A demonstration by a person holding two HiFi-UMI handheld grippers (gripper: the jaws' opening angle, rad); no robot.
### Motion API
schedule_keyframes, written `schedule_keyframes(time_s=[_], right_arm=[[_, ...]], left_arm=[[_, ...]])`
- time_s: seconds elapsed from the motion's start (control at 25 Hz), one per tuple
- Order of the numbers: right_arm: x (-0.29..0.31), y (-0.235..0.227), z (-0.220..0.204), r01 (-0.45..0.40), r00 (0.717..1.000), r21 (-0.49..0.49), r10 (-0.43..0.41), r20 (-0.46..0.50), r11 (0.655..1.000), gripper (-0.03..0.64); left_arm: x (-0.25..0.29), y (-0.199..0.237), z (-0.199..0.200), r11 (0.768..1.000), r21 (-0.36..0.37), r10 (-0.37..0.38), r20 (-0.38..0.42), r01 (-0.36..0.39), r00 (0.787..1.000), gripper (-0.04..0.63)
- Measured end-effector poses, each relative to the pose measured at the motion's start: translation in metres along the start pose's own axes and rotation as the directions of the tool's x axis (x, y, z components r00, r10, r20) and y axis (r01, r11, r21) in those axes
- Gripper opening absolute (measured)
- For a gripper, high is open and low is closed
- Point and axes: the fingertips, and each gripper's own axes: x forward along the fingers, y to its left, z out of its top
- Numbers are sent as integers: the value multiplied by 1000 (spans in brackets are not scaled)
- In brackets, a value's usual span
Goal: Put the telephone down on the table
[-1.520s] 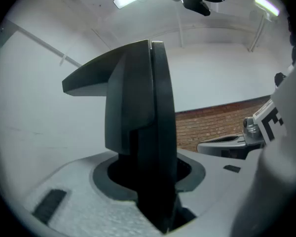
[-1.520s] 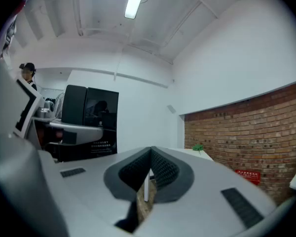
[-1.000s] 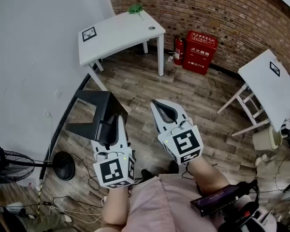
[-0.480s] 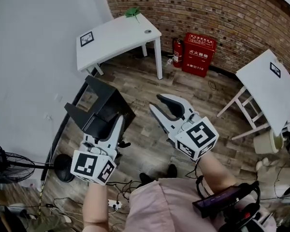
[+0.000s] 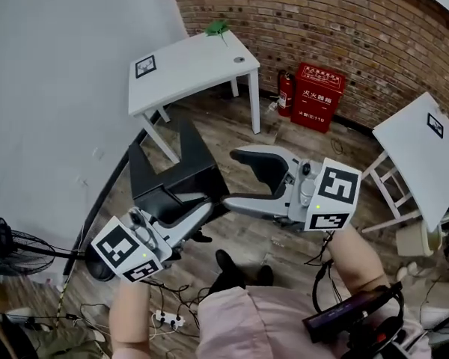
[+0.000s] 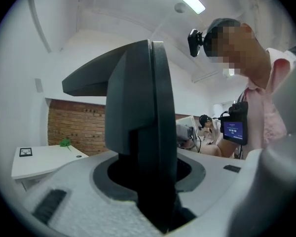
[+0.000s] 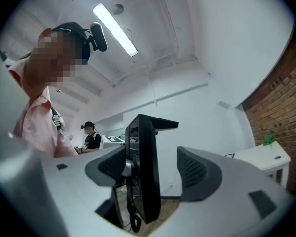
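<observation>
- Task object: the black, angular plastic desk telephone [image 5: 172,178] hangs tilted in the air above the brown wood-plank floor [image 5: 232,126], at the centre of the head view. It rests on no surface
- Left gripper [image 5: 194,215]: it enters from 7 o'clock, with its jaws clamped on the telephone's lower edge. The left gripper view shows the black body wedged between them
- Right gripper [image 5: 232,178]: it enters from 4 o'clock. Its jaws have just been opening and now stand spread wide. The telephone's 3 o'clock edge lines up with the gap, but neither pad presses on it
- Destination: the white rectangular table with a square marker [image 5: 194,66] stands at 12 o'clock, well apart from the telephone. A second white table [image 5: 419,137] stands at 3 o'clock
- Step in hand, as judged: transport — one gripper carries the load and placement has not yet begun
- Next move calls for the following:
  - carry the telephone over a bare part of the 12 o'clock tabletop
  - bring its base level and lower it until the base bears fully
  - only then release the left jaws
  - keep the dark cord [image 7: 133,216] hanging beneath clear of the table edge
  - the free right gripper is available to steady the far side
</observation>
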Motion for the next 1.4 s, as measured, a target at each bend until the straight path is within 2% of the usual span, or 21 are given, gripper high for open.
schedule_keyframes(time_s=[0.12, 0.24, 0.36, 0.44, 0.56, 0.8, 1.0, 1.2, 1.4], right_arm=[[12, -4, -10, -65, 998, 56, 66, -6, 996, 325], [24, -17, -29, -89, 995, 92, 93, -38, 992, 320], [37, -34, -45, -105, 991, 91, 112, -72, 990, 270], [47, -48, -51, -116, 989, 77, 122, -80, 990, 206], [64, -74, -58, -110, 990, 74, 116, -81, 991, 187], [114, -125, -45, -87, 994, 48, 90, -57, 995, 184], [150, -158, -28, -75, 996, 1, 75, -41, 997, 184], [174, -184, -23, -61, 997, -29, 59, -44, 998, 184], [180, -207, -33, -43, 997, -17, 42, -68, 999, 184]], left_arm=[[10, 1, -23, 999, 12, -34, -39, 34, 999, 166], [22, 7, -45, 996, -7, -88, -70, 88, 994, 166], [31, 25, -61, 989, -49, -144, -82, 140, 986, 166], [35, 45, -68, 984, -80, -168, -77, 162, 983, 166], [38, 76, -75, 976, -111, -196, -67, 188, 978, 166], [33, 147, -59, 968, -122, -228, -50, 221, 972, 167], [29, 197, -41, 967, -86, -243, -49, 239, 969, 167], [29, 233, -35, 964, -59, -263, -37, 260, 964, 167], [38, 253, -46, 956, -95, -282, -20, 279, 959, 167]])
